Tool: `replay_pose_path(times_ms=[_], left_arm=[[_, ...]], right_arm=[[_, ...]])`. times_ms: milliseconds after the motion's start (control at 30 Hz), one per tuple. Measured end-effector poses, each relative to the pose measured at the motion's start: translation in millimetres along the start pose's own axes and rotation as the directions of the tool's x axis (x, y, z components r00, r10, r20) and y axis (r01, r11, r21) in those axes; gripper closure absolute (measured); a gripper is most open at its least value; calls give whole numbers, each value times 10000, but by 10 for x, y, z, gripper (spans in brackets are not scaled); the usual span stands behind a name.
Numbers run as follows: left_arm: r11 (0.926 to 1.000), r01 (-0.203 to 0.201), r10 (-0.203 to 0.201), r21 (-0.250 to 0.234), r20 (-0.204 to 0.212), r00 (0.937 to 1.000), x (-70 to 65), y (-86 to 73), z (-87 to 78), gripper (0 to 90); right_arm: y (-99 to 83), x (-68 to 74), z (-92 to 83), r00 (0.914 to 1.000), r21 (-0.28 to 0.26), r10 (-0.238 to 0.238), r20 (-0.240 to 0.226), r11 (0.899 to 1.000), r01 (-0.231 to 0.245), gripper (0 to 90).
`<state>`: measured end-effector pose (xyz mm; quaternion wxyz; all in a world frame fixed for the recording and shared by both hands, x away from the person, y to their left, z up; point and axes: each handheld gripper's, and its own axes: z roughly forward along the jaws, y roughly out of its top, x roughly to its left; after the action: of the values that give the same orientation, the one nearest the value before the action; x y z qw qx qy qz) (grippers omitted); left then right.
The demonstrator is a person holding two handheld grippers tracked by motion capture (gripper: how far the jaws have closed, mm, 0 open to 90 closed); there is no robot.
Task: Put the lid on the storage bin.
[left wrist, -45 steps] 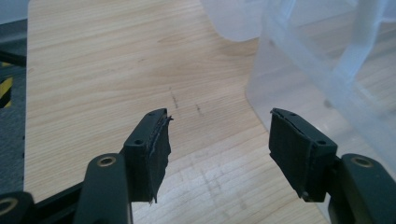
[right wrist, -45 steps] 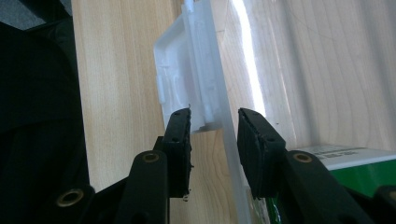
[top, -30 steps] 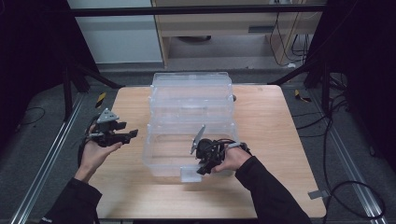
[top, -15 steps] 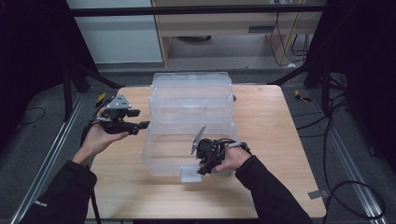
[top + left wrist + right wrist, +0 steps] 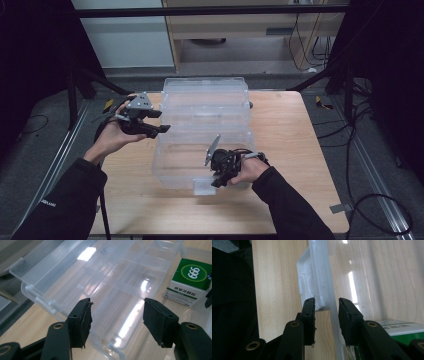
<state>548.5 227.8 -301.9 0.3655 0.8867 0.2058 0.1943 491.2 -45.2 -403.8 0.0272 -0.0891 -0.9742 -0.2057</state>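
Note:
A clear plastic organiser box (image 5: 205, 107) lies open in the middle of the wooden table. In the left gripper view its divided tray (image 5: 120, 277) is below the jaws. A green and white carton (image 5: 191, 282) stands in the box's near half; its edge (image 5: 397, 327) also shows in the right gripper view. My left gripper (image 5: 161, 121) (image 5: 116, 315) is held off the table at the box's left side, open with nothing between the jaws. My right gripper (image 5: 216, 179) (image 5: 327, 307) straddles the box's front wall beside the white latch (image 5: 305, 282), with a gap at the left pad.
The table (image 5: 300, 150) has bare wood right of the box and along its front edge. Metal frame rails run down both sides of the table. Cables lie on the floor at the right (image 5: 370, 200). A cabinet stands beyond the far edge.
My left hand has lifted and moved toward the far left side of the box, jaws still wide. The right hand and the box have stayed put.

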Motion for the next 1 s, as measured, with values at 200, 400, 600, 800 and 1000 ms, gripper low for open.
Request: replay_pose_path(times_ms=[200, 400, 600, 800, 1000], left_arm=[[9967, -814, 813, 53, 110, 9966, 29, 203, 61, 398], [9858, -1656, 1645, 266, 378, 9856, 67, 399, 145, 420], [9599, -2662, 2619, 880, 581, 9634, 70, 560, 274, 431], [9382, -3216, 3159, 1274, 639, 9467, 89, 643, 388, 450], [9251, -3506, 3430, 1462, 748, 9364, 145, 673, 456, 468]], right_arm=[[-2, 7, -1, 10000, 3, -36, 16, 10000, 36, 672], [-3, 7, -2, 10000, 3, -47, 20, 10000, 47, 672], [0, 8, -2, 10000, 16, -6, 19, 10000, 6, 673], [-3, 5, -2, 10000, 30, -79, 44, 10000, 79, 673], [-4, 6, -2, 10000, 9, -69, 14, 10000, 69, 673]])
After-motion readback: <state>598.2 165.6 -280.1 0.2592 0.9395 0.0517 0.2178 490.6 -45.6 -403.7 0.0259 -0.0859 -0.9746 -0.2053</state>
